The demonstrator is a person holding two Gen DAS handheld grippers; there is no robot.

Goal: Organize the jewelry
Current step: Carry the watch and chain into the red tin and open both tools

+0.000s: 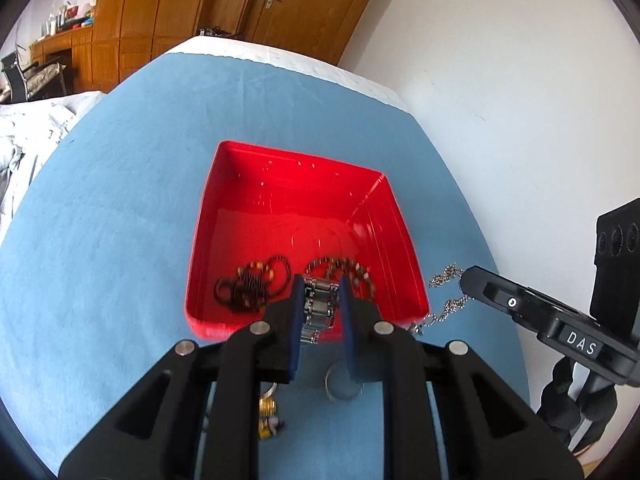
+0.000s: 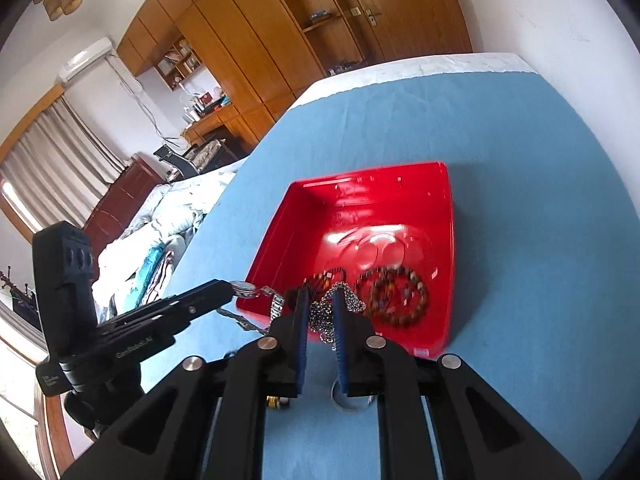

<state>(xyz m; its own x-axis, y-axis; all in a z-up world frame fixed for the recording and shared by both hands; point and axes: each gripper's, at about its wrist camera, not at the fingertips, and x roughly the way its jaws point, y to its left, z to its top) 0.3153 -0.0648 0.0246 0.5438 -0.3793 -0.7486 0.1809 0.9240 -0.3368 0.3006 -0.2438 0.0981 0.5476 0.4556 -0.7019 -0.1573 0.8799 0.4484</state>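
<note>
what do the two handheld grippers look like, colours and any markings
Both are matte black plastic. The left gripper and right gripper each have two flat blue-padded fingers, silver round pivot pins and triangular cutouts in the linkage. Seen side-on, the right one carries a white "DAS" label. No cables or sleeves are visible.

One red tray (image 1: 400,240), two beaded bracelets (image 2: 400,294), one metal watch (image 1: 318,308), one silver chain (image 2: 324,316), one ring (image 1: 340,386).
</note>
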